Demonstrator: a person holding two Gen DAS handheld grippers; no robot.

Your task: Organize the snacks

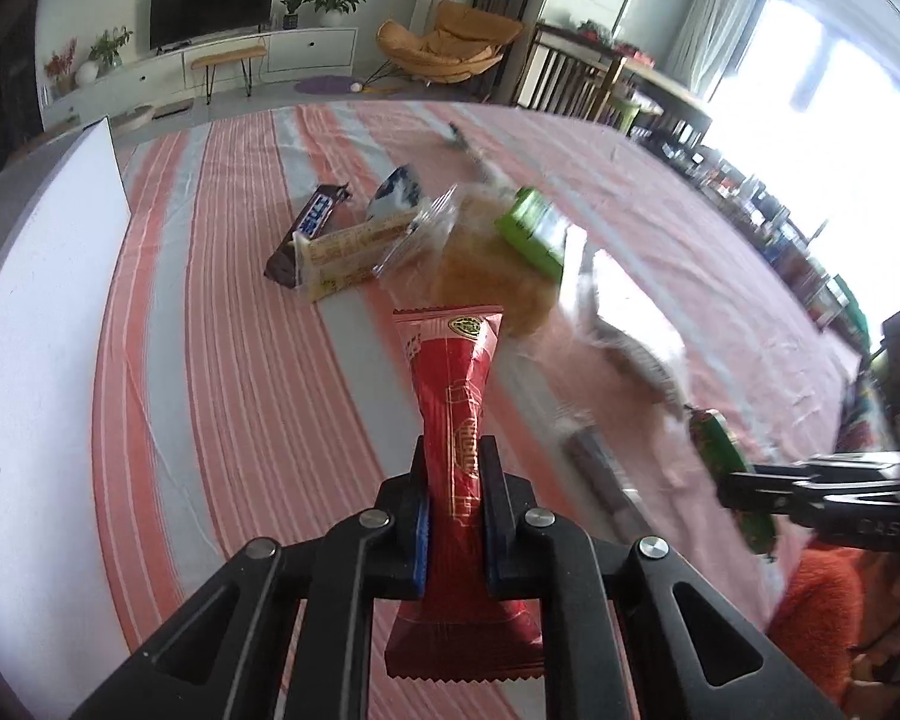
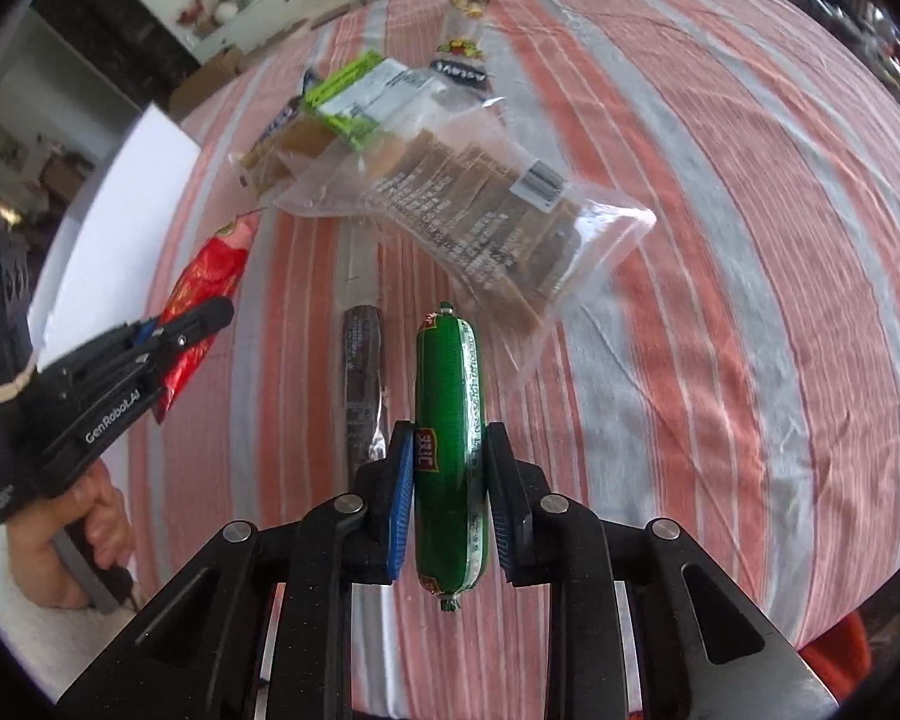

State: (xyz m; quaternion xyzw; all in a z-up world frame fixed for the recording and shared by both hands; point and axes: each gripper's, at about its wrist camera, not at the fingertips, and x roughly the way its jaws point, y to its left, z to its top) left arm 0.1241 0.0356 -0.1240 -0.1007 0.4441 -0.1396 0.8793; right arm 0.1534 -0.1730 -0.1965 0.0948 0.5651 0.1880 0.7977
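My left gripper (image 1: pixel 453 468) is shut on a red snack packet (image 1: pixel 457 420) and holds it above the striped tablecloth (image 1: pixel 222 360). It also shows in the right wrist view (image 2: pixel 201 312), at the left. My right gripper (image 2: pixel 450 444) is shut on a green sausage (image 2: pixel 450 438) and holds it over the cloth. It shows at the right of the left wrist view (image 1: pixel 732 480) with the sausage (image 1: pixel 720 444). A pile of snacks lies ahead: a clear bag of brown biscuits (image 2: pixel 486 210), a green pack (image 2: pixel 354 102), a dark chocolate bar (image 1: pixel 309 234) and a wafer pack (image 1: pixel 354 252).
A white board (image 1: pixel 36 300) lies along the table's left side. A dark stick snack (image 2: pixel 363 378) lies on the cloth just left of the sausage. A clear snack bag (image 2: pixel 462 42) lies farther back. A living room with a TV and a chair is beyond the table.
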